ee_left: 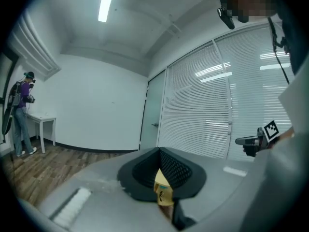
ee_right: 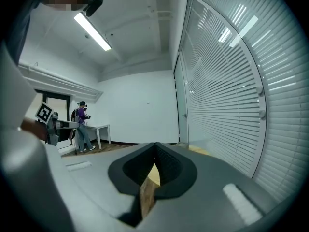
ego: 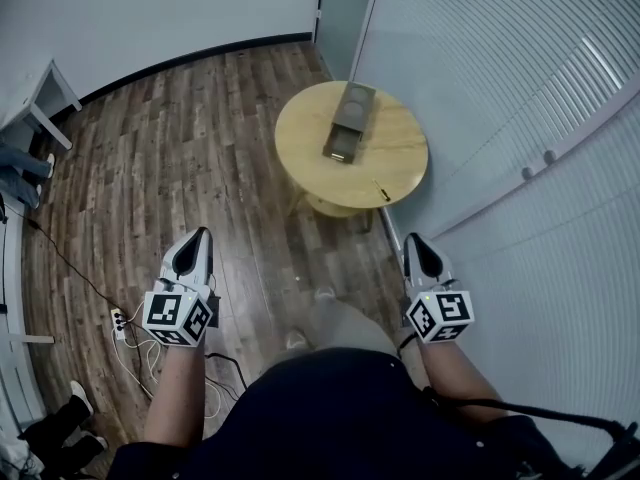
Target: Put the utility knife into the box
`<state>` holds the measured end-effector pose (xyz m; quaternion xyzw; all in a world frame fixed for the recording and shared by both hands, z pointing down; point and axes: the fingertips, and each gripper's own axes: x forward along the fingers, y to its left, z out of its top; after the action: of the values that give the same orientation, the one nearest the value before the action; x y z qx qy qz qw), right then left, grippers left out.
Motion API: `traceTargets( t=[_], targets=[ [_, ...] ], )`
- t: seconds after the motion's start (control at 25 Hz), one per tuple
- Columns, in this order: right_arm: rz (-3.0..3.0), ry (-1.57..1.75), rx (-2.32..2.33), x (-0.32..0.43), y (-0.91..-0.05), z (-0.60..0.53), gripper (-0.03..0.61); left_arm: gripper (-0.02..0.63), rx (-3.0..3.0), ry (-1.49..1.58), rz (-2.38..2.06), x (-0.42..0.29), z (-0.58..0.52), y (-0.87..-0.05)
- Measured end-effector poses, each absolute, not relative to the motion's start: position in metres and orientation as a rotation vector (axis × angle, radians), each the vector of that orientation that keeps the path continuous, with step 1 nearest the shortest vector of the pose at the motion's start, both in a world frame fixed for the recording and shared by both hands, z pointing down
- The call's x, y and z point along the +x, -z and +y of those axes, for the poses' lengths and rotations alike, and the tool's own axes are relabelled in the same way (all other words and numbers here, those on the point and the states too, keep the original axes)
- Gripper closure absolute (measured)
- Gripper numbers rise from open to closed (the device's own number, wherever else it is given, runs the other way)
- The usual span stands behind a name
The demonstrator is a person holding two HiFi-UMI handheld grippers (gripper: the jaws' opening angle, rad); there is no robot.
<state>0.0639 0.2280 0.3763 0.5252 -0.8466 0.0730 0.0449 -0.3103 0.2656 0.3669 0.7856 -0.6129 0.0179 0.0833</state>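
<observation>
Wood-plank floor (ego: pixel 200 128) fills my head view, with a round pale-wood table (ego: pixel 400 153) standing ahead beside white slatted blinds (ego: pixel 500 88). A long dark-grey rectangular box (ego: pixel 350 123) lies at the table's middle. A thin utility knife (ego: pixel 382 190), too small for detail, lies near the table's closest edge, apart from the box. Both tools are held low, well short of the table. The left gripper (ego: pixel 203 232) and right gripper (ego: pixel 414 238) have their black jaws pressed together and carry nothing. A white power strip (ego: pixel 118 320) trails cables across the floor at left.

From the left gripper view, the left gripper (ee_left: pixel 163 178) shows its dark ribbed pads meeting at the tip, with nothing clamped and only a yellowish sliver seen through the slit. A person in a purple top (ee_left: pixel 20 111) stands at a white desk (ee_left: pixel 44 129) far across the room.

From the right gripper view, the right gripper (ee_right: pixel 153 170) is likewise closed and empty, with blinds (ee_right: pixel 231 100) at right.
</observation>
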Motion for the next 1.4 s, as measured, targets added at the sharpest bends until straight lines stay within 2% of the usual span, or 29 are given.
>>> traceTargets(
  t=[0.4,0.76,1.04,1.2,1.4],
  targets=[
    [-2.673,-0.251,1.541,0.041,-0.371,0.13,0.571,0.609,2.388,-0.142,-1.877,-0.309,0.19,-0.331],
    [-2.703,-0.306,1.479,0.052,-0.372,0.027,0.571,0.609,2.379,-0.187,-1.898,-0.285,0.091,-0.315],
    [-2.709,-0.334,1.405,0.06,-0.382,-0.018,0.571,0.608,2.388,-0.168,-1.871,-0.247,0.037,-0.319],
    [-2.707,-0.482,1.441,0.067,-0.395,-0.044,0.571,0.608,2.426,-0.221,-1.812,-0.228,0.01,-0.33],
    [-2.688,-0.518,1.469,0.061,-0.403,-0.068,0.571,0.609,2.472,-0.211,-1.817,-0.239,-0.027,-0.33]
  ],
)
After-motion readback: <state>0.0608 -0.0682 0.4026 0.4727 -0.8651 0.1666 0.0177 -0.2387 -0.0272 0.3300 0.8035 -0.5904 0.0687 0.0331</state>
